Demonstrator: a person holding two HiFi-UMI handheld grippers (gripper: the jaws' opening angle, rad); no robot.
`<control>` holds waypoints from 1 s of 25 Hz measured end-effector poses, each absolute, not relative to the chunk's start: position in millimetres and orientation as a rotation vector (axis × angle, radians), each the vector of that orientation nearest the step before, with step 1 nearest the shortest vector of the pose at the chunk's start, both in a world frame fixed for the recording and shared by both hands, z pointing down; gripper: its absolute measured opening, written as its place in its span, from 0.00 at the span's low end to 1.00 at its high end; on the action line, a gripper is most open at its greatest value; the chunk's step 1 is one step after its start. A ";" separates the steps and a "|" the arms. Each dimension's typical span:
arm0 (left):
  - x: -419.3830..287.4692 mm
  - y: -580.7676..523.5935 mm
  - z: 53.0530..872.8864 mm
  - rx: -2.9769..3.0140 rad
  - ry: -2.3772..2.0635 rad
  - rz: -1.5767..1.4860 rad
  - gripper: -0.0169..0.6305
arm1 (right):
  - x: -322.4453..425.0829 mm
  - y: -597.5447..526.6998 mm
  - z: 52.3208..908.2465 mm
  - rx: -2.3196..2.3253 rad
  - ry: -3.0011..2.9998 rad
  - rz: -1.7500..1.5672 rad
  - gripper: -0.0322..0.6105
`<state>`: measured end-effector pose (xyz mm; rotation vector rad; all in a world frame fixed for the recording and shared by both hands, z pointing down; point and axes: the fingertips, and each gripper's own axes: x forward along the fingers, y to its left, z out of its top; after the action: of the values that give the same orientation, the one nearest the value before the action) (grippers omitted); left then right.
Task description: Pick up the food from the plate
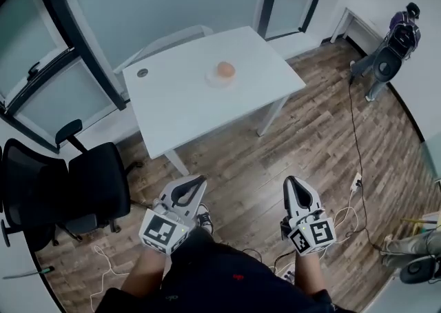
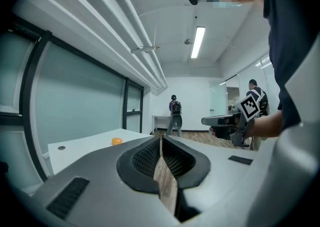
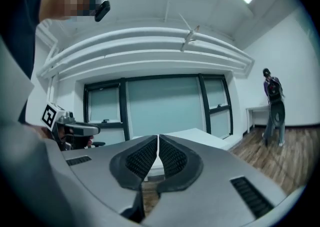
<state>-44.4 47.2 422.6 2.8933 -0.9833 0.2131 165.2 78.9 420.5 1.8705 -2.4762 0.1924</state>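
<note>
An orange, round piece of food (image 1: pixel 225 69) sits on a small white plate (image 1: pixel 213 80) near the far middle of the white table (image 1: pixel 186 108). In the left gripper view the food (image 2: pixel 116 141) shows as a small orange spot on the tabletop far ahead. Both grippers hang low near the person's body, well short of the table. My left gripper (image 1: pixel 198 182) has its jaws together with nothing between them, as does my right gripper (image 1: pixel 290 182). The tips meet in the left gripper view (image 2: pixel 161 138) and the right gripper view (image 3: pixel 158 136).
A black office chair (image 1: pixel 76 187) stands left of the table, and a white chair (image 1: pixel 165 41) is behind it. A dark round grommet (image 1: pixel 142 72) marks the table's far left. A person (image 1: pixel 393 48) stands at the far right. Cables and a power strip (image 1: pixel 356 182) lie on the wood floor.
</note>
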 end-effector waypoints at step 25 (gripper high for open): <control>-120.2 -222.3 445.9 2.762 -1.060 0.120 0.08 | 79.8 -236.9 422.7 1.674 -2.429 0.032 0.09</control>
<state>-120.2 -222.3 445.9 2.7616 -1.0600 0.1201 79.8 -236.9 422.7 1.6744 -2.4285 0.0323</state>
